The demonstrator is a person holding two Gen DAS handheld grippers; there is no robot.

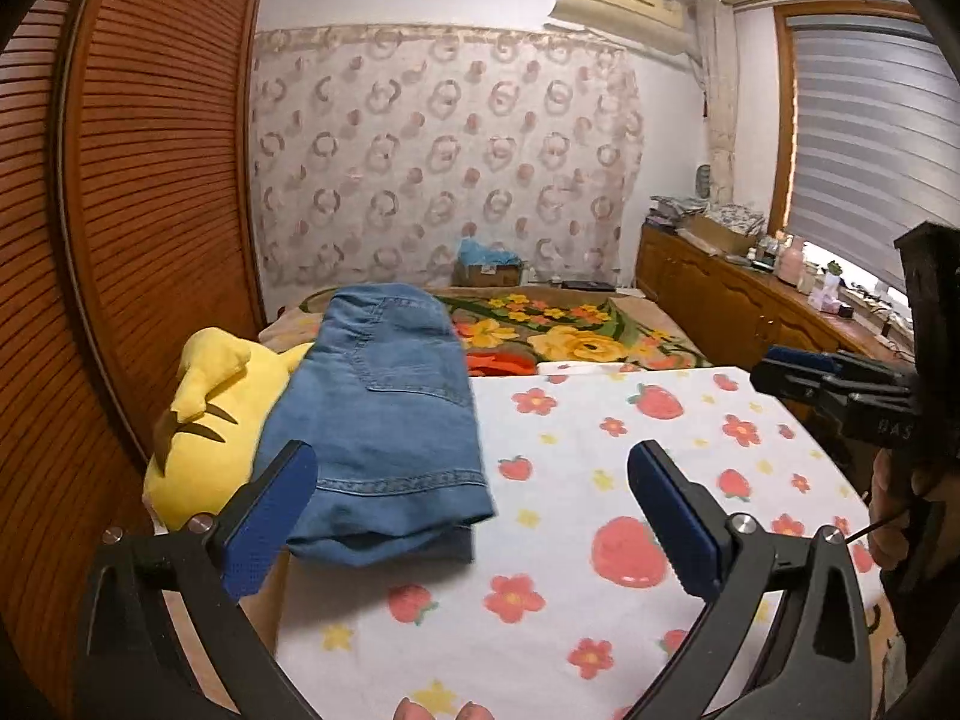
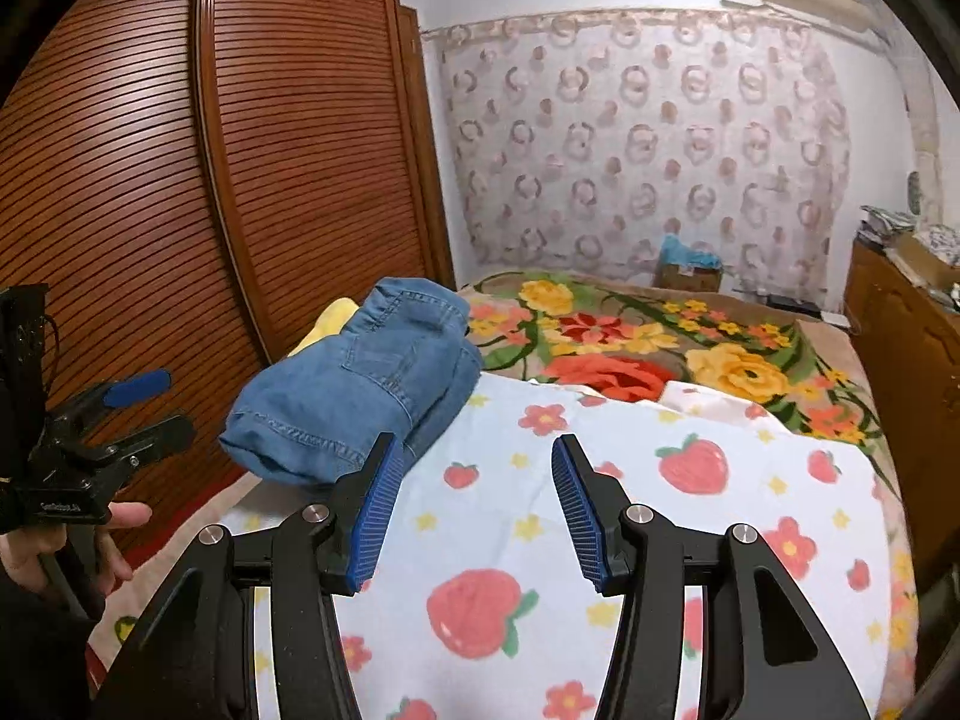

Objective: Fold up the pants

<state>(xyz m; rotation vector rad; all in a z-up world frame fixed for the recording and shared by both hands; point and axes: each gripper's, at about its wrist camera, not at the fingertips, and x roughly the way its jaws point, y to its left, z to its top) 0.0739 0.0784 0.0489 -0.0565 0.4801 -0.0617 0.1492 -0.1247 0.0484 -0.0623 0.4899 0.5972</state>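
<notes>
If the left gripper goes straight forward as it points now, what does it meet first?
Probably the folded jeans. The left gripper is open and empty, and the denim lies just ahead near its left finger; depth is unclear.

In front of me the bed [image 1: 648, 648] is covered near me by a white sheet [image 1: 600, 438] printed with strawberries and flowers, and farther back by a brown blanket [image 1: 576, 330] with big yellow and red flowers. The folded jeans [image 1: 384, 414] lie at the sheet's left edge, partly resting on a yellow plush toy [image 1: 210, 408] beside them.
</notes>
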